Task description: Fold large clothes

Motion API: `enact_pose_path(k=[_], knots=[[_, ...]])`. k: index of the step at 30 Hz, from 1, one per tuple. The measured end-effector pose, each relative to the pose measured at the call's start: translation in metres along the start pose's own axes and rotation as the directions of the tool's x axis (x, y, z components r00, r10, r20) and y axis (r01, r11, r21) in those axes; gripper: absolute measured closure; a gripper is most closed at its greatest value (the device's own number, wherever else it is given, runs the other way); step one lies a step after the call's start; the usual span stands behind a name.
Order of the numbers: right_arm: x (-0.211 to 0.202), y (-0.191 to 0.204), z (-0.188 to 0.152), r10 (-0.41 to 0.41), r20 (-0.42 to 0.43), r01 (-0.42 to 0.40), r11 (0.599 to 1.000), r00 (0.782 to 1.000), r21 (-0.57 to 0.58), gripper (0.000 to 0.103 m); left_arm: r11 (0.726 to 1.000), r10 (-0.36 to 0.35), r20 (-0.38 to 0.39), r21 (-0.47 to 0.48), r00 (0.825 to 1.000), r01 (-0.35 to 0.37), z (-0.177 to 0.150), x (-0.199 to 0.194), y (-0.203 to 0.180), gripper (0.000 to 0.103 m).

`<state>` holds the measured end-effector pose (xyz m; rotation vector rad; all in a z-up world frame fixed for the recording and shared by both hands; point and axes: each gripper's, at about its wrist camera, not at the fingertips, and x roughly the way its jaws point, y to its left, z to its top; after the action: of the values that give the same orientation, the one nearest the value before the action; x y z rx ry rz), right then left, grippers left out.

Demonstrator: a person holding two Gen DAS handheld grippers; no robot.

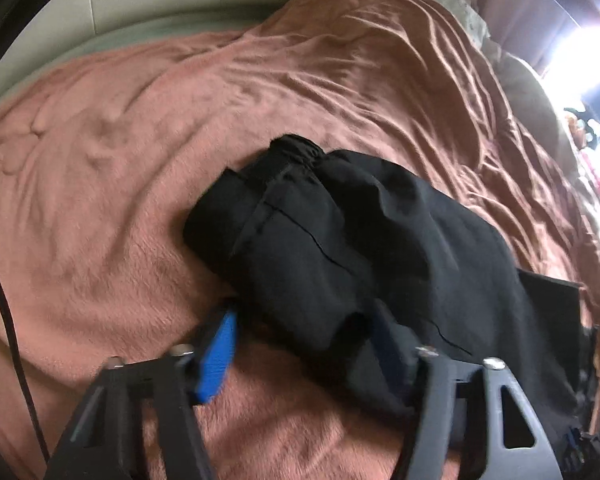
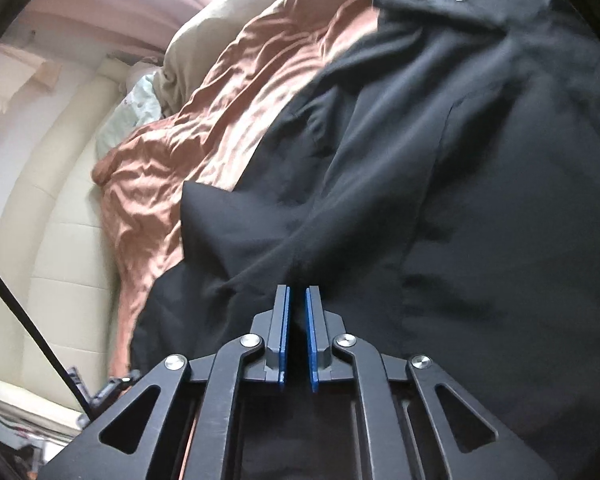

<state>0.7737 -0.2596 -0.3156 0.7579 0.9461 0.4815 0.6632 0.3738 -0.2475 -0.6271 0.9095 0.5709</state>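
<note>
- Left wrist view: black garment lies bunched on the rust-pink blanket covering the bed, gathered elastic end farthest away. Left hand-held gripper spread; a cloth fold sits between the blue pads, unpinched.
- Right wrist view: right hand-held gripper clenched on the garment's dark, creased fabric.

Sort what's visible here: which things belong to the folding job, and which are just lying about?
Job:
- black garment
- left gripper, jaws around a fold
- right gripper, shut on the cloth

Lying about:
- pink blanket under the garment
- beige duvet
- pale patterned pillow
</note>
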Motion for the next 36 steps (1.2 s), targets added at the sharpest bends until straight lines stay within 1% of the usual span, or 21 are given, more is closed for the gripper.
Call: enact_pose_path(k=[1,2,3,5,6,8,10,11,14,15,17,18,19,20,22,24,26,29,30,34,36], knots=[[0.008,-0.004,0.001,-0.022,-0.026,0.023,1.0,0.999,0.003,0.099,1.0,0.005,0.003,-0.004,1.0,-0.005,0.001,0.0,-0.001,0.069],[0.015,-0.009,0.0,-0.043,-0.054,0.044,0.999,0.998,0.007,0.099,1.0,-0.02,-0.001,-0.01,1.0,0.02,0.003,-0.001,-0.002,0.089],[0.016,-0.013,0.001,-0.04,-0.056,0.041,0.999,0.998,0.008,0.099,0.999,-0.047,-0.01,-0.009,0.999,0.046,0.005,-0.002,-0.003,0.096],[0.013,-0.011,0.005,-0.044,-0.076,0.044,0.999,0.996,-0.002,0.099,0.999,-0.047,-0.007,0.026,0.999,0.047,0.009,-0.011,-0.013,0.1],[0.008,-0.01,0.007,-0.04,-0.083,0.04,0.999,0.996,0.001,0.099,0.997,-0.056,0.011,0.046,0.998,0.056,0.012,-0.022,-0.018,0.1],[-0.004,-0.006,0.01,-0.043,-0.054,0.043,0.999,0.998,-0.007,0.099,0.994,-0.098,0.043,0.057,0.994,0.095,0.017,-0.045,-0.027,0.101],[-0.017,-0.003,0.012,-0.081,-0.039,0.08,0.997,0.996,-0.019,0.098,0.987,-0.147,0.068,0.07,0.987,0.142,0.021,-0.068,-0.037,0.101],[-0.025,-0.002,0.013,-0.073,-0.038,0.073,0.997,0.997,-0.022,0.098,0.983,-0.172,0.084,0.086,0.982,0.165,0.023,-0.081,-0.044,0.101],[-0.049,0.007,0.016,-0.09,-0.016,0.089,0.995,0.996,-0.055,0.098,0.965,-0.222,0.141,0.171,0.965,0.197,0.027,-0.124,-0.076,0.101],[-0.059,0.012,0.013,-0.093,-0.002,0.093,0.993,0.996,-0.067,0.095,0.96,-0.234,0.151,0.195,0.961,0.203,0.027,-0.134,-0.084,0.101],[-0.079,0.017,0.013,-0.104,0.024,0.105,0.991,0.994,-0.087,0.076,0.939,-0.28,0.166,0.253,0.946,0.234,0.025,-0.16,-0.108,0.101],[-0.092,0.019,0.009,-0.115,0.046,0.119,0.988,0.992,-0.099,0.055,0.931,-0.297,0.169,0.27,0.94,0.245,0.024,-0.168,-0.117,0.101],[-0.103,0.019,0.008,-0.124,0.065,0.13,0.986,0.99,-0.101,0.041,0.921,-0.317,0.172,0.29,0.933,0.26,0.022,-0.179,-0.129,0.101],[-0.118,0.015,0.007,-0.126,0.088,0.134,0.987,0.988,-0.093,0.04,0.908,-0.342,0.172,0.313,0.924,0.279,0.02,-0.191,-0.142,0.101],[-0.14,0.01,-0.003,-0.115,0.104,0.122,0.99,0.988,-0.067,0.04,0.886,-0.379,0.166,0.348,0.911,0.306,0.016,-0.209,-0.164,0.101],[-0.162,0.006,-0.021,-0.13,0.12,0.136,0.989,0.984,-0.051,0.04,0.864,-0.408,0.165,0.388,0.898,0.322,0.011,-0.225,-0.188,0.102],[-0.181,-0.006,-0.034,-0.139,0.131,0.145,0.989,0.982,-0.035,0.04,0.838,-0.44,0.163,0.428,0.883,0.338,0.004,-0.243,-0.211,0.102],[-0.214,-0.02,-0.05,-0.141,0.143,0.143,0.99,0.98,-0.006,0.04,0.79,-0.489,0.159,0.497,0.858,0.359,-0.009,-0.273,-0.251,0.102],[-0.228,-0.023,-0.052,-0.14,0.154,0.141,0.99,0.978,0.005,0.04,0.779,-0.5,0.158,0.512,0.851,0.362,-0.013,-0.279,-0.259,0.101],[-0.282,-0.045,-0.069,-0.161,0.216,0.153,0.987,0.963,0.051,0.04,0.722,-0.556,0.133,0.567,0.821,0.397,-0.032,-0.309,-0.302,0.101],[-0.304,-0.056,-0.085,-0.17,0.248,0.154,0.985,0.954,0.084,0.04,0.693,-0.579,0.121,0.593,0.806,0.409,-0.041,-0.319,-0.319,0.101]])
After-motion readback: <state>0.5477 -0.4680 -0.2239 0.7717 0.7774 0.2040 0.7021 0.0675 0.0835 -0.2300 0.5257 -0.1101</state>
